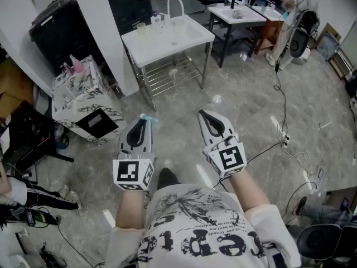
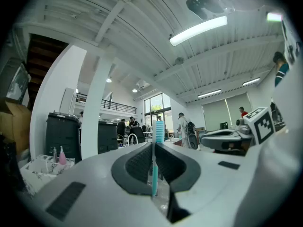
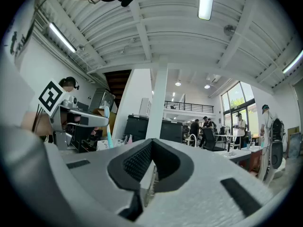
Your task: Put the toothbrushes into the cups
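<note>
The left tongs (image 1: 144, 119) pinch a blue toothbrush (image 2: 154, 167), standing up. The cups (image 1: 141, 28) sit far ahead on the white bench (image 1: 184, 38). The right tongs (image 1: 204, 115) are clenched, empty.

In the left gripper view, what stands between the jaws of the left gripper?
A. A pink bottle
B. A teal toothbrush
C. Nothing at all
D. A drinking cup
B: in the left gripper view, the jaws of the left gripper are shut on a teal toothbrush, and its bristle head stands up above the jaw tips.
</note>
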Available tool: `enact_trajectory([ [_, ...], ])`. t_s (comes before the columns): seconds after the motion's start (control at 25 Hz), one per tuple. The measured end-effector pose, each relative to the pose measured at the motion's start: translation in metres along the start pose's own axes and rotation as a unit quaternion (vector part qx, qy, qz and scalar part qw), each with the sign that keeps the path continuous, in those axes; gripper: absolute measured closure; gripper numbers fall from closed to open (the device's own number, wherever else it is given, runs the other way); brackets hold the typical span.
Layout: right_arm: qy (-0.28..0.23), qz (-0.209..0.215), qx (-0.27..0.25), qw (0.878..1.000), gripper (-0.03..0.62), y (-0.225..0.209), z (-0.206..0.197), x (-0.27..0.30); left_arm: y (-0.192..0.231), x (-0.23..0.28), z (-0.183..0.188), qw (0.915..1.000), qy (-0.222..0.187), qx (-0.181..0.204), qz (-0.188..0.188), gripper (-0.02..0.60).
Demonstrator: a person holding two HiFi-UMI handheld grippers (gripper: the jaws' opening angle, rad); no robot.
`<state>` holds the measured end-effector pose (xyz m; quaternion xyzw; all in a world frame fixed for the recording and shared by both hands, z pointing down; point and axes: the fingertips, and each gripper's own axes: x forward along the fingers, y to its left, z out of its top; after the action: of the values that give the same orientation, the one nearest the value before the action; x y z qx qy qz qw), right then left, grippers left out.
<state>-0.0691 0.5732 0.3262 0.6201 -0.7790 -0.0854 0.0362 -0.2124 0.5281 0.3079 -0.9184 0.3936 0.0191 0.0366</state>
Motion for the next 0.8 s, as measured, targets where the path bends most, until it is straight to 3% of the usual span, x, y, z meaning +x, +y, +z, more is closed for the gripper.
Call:
enact_trajectory([
  [0.48, 0.023, -0.02, 0.042, 0.999, 0.602, -0.037, -0.031, 0.031, 0.013, 0.039, -0.028, 0.9997, 0.02, -0.013, 0.003, 0.557],
  [0.8, 0.037, -0.022, 0.048, 0.998, 0.6, -0.045, -0.05, 0.136, 0.091, 0.106, -0.046, 0.9997, 0.004, -0.021, -0.01, 0.557],
])
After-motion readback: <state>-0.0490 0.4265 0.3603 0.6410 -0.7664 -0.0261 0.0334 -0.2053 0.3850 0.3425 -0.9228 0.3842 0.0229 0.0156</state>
